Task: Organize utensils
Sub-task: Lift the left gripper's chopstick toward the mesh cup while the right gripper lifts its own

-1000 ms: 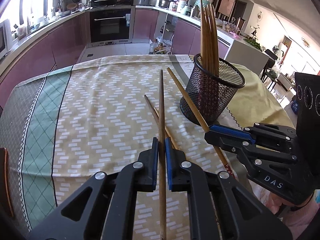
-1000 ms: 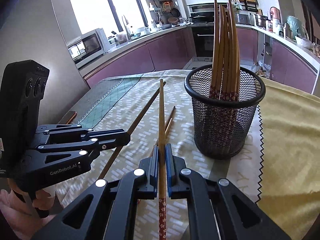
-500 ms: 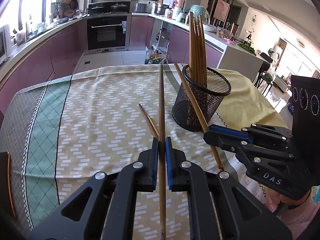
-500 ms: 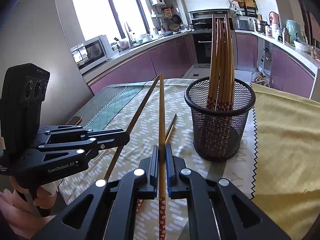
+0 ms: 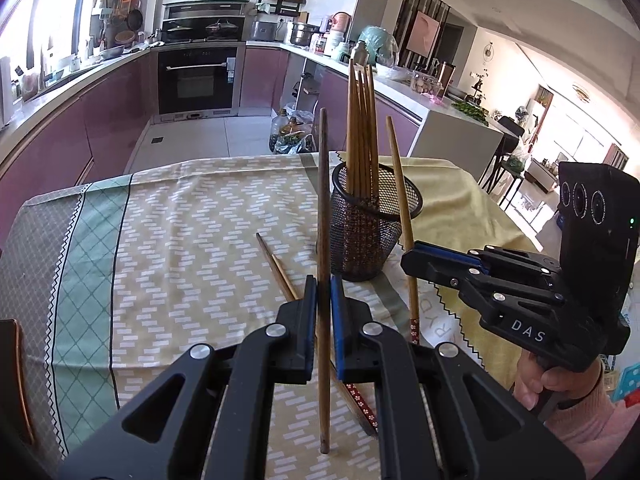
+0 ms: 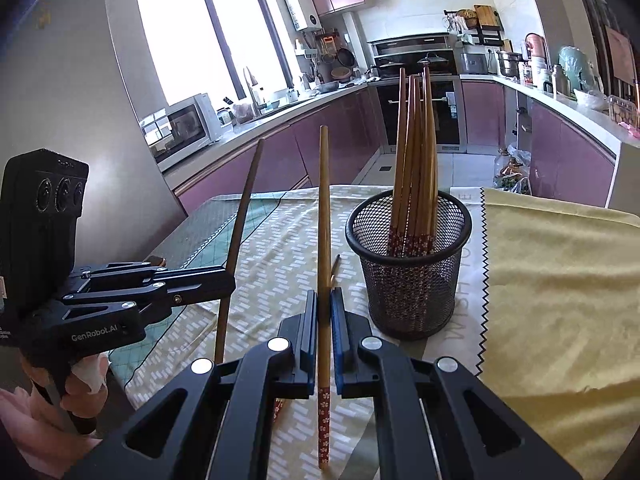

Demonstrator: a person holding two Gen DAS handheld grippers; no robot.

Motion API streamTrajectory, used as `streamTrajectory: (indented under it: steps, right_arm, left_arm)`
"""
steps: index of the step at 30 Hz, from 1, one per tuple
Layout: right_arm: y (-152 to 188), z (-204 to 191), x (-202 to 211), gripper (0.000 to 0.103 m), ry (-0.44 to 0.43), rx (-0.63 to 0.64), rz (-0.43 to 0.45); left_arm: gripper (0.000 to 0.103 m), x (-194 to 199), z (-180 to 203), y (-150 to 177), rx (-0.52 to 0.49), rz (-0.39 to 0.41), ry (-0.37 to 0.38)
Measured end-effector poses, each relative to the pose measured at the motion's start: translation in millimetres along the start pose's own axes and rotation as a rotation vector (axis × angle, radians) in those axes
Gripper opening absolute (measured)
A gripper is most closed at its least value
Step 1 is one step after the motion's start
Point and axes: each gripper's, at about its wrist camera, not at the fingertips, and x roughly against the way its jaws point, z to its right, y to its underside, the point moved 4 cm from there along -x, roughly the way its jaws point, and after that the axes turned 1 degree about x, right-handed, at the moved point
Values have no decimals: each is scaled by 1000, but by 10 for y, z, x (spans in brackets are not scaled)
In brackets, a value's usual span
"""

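My left gripper (image 5: pixel 324 292) is shut on a dark wooden chopstick (image 5: pixel 323 200), held nearly upright above the table. My right gripper (image 6: pixel 324 304) is shut on a lighter chopstick (image 6: pixel 324 216) with a red flowered end, also tilted up. A black mesh holder (image 6: pixel 408 264) with several chopsticks standing in it is just right of the right gripper and shows in the left wrist view (image 5: pixel 372 236). Two more chopsticks (image 5: pixel 276 268) lie on the patterned tablecloth (image 5: pixel 180 248) left of the holder. Each gripper shows in the other's view: the right gripper (image 5: pixel 412 258), the left gripper (image 6: pixel 228 284).
A yellow cloth (image 6: pixel 560 280) covers the table's right part. A phone-like object (image 5: pixel 12 376) lies at the table's left edge. Kitchen counters and an oven (image 5: pixel 196 76) stand beyond the table's far edge.
Both grippers have lifted and tilted their chopsticks from near flat to nearly upright. The holder looks farther and lower in both views.
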Motion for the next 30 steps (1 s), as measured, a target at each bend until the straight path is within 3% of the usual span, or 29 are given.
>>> streamTrajectory:
  steps: [30]
  right_arm:
    - [-295,71,335,6,14,9,114]
  left_arm:
    - [8,372,215,-356,-25,97,58]
